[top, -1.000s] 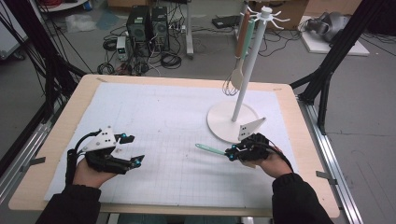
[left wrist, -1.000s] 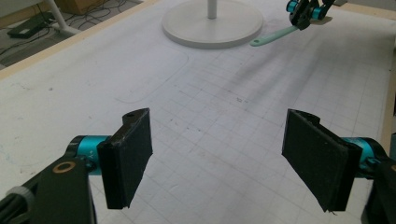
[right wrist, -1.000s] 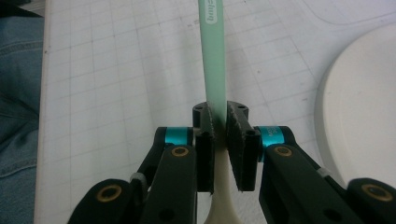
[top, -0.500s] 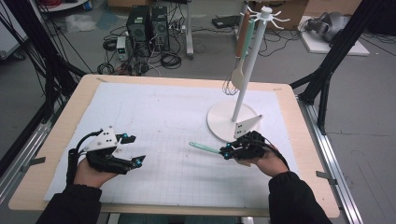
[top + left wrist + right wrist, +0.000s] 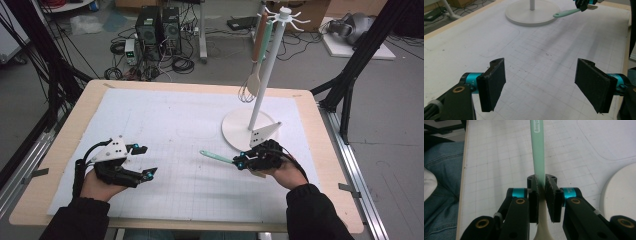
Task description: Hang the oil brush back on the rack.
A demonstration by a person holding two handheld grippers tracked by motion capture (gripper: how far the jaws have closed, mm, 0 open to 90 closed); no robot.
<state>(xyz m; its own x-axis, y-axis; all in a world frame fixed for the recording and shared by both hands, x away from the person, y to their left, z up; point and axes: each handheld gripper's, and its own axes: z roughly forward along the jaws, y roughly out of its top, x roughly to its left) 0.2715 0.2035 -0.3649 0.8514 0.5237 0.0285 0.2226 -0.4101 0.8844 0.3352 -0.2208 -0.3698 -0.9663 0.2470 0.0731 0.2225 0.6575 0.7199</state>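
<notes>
Right gripper [image 5: 541, 195] clamps mint-green plastic utensil handle [image 5: 537, 152] above white gridded mat [image 5: 165, 130]; left gripper [image 5: 540, 85] jaws wide, holding nothing.

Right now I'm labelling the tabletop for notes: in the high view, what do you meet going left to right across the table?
Left gripper, open → mint-handled utensil → right gripper, shut on that utensil → white rack base.
</notes>
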